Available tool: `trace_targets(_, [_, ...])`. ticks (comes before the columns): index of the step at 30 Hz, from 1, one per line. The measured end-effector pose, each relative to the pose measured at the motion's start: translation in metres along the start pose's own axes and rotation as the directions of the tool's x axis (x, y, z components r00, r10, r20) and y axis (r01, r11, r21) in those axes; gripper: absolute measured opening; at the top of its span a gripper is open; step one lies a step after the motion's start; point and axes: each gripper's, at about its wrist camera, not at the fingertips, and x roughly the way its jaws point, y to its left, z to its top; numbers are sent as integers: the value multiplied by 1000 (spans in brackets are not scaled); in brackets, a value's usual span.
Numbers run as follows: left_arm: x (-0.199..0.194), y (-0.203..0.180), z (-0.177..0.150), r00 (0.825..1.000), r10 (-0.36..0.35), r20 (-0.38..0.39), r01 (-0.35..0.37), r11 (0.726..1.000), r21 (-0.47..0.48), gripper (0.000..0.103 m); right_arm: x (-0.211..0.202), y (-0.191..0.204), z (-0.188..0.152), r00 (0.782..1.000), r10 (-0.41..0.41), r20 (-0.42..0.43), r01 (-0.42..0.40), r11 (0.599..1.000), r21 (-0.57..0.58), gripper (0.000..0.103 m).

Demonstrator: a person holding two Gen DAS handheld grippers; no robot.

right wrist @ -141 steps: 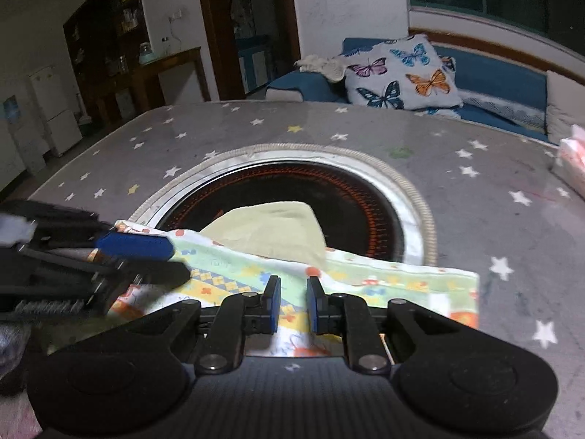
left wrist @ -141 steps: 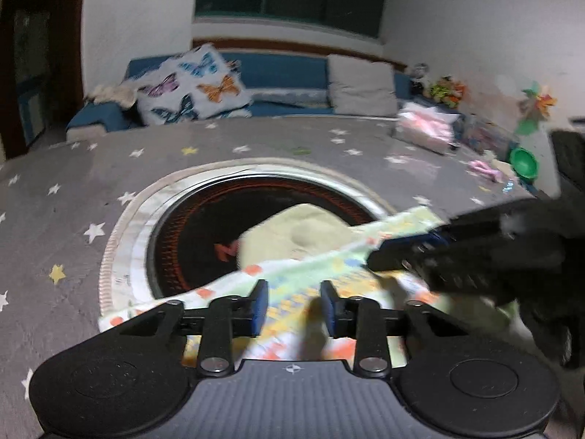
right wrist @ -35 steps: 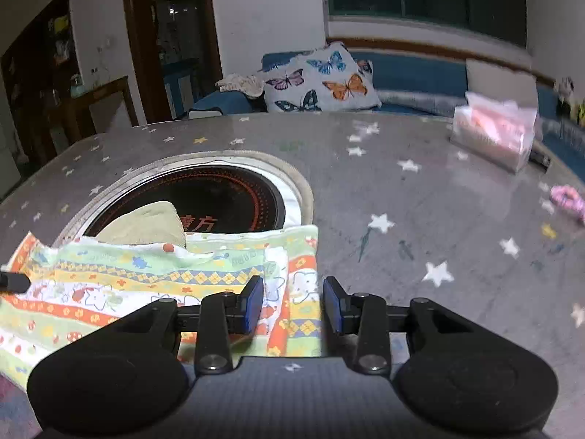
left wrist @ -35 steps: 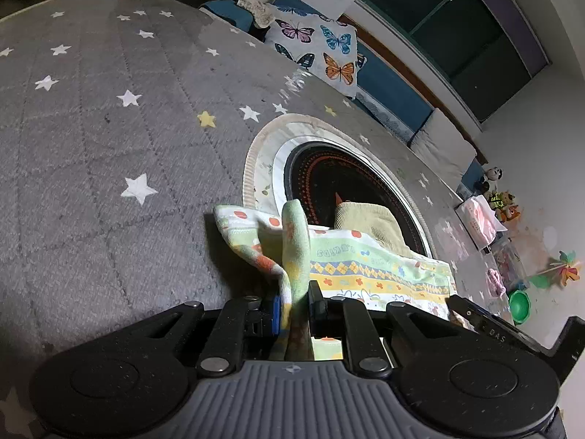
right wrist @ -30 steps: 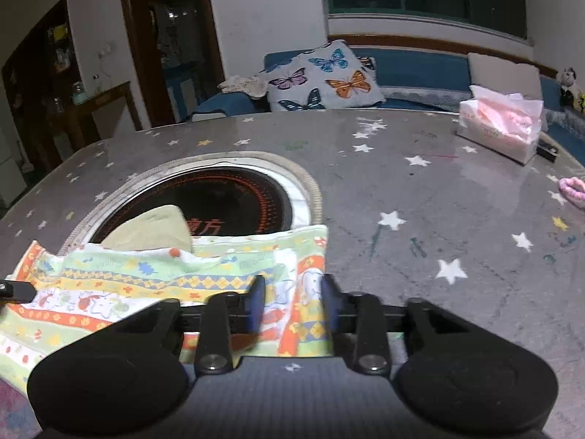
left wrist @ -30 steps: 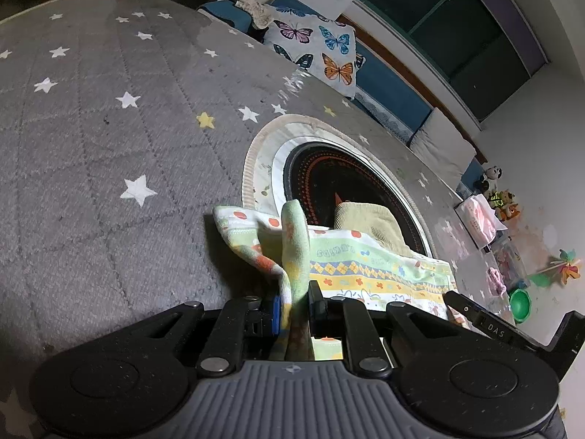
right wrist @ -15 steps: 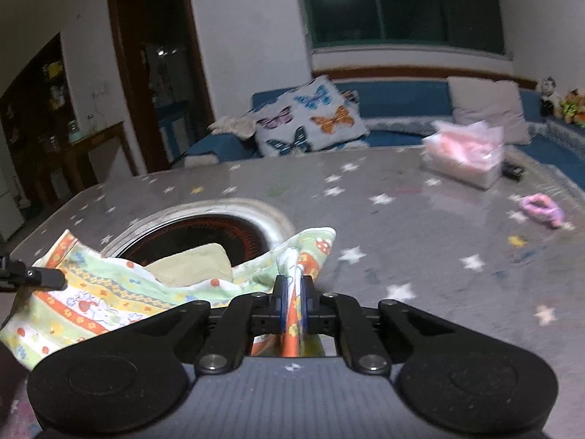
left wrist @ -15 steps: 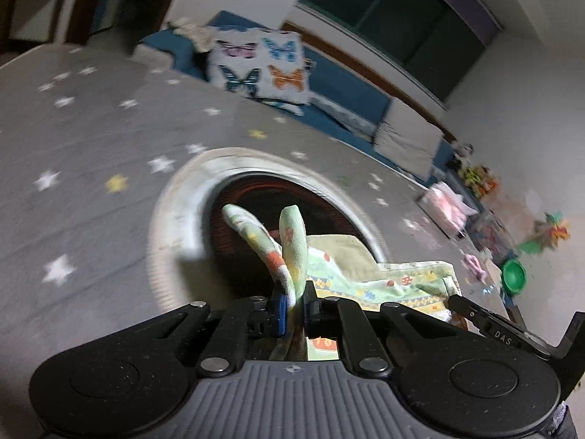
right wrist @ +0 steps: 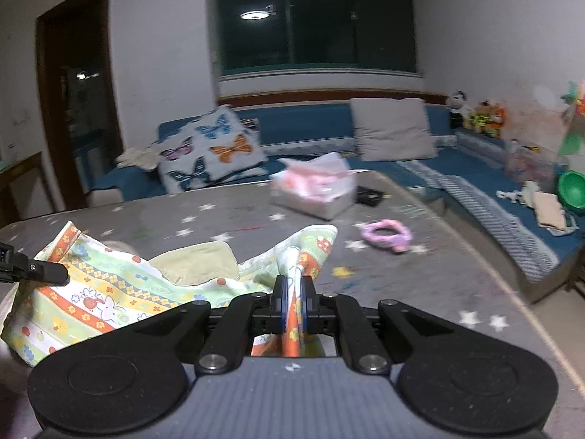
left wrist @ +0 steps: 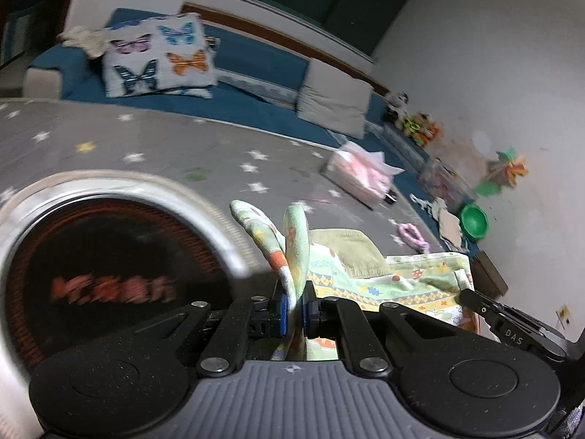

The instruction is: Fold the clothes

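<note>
Tongs — two, left (left wrist: 294, 309) and right (right wrist: 292, 305) — one printed cloth (right wrist: 109, 289) between.

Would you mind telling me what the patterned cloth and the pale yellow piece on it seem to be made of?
The cartoon-printed green and orange cloth looks like thin, soft matte cotton: it droops and creases between the left tongs and right tongs. The pale yellow folded cloth looks thicker and nubbly, perhaps terry or fleece, though blur leaves that open.
</note>
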Motion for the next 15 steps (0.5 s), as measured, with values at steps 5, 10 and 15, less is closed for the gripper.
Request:
trace_targets(5, [33, -22, 7, 1000, -3, -29, 5, 998, 57, 8, 12, -27, 1, 998, -60, -8, 61, 998, 32, 6])
trace_targets(10, [53, -20, 1, 996, 77, -55, -72, 994, 87, 19, 37, -48, -9, 989, -120, -82, 125, 990, 62, 10])
trace_targets(15, [53, -8, 0, 987, 160, -23, -157, 982, 109, 44, 42, -56, -20, 984, -145, -102, 153, 986, 68, 11])
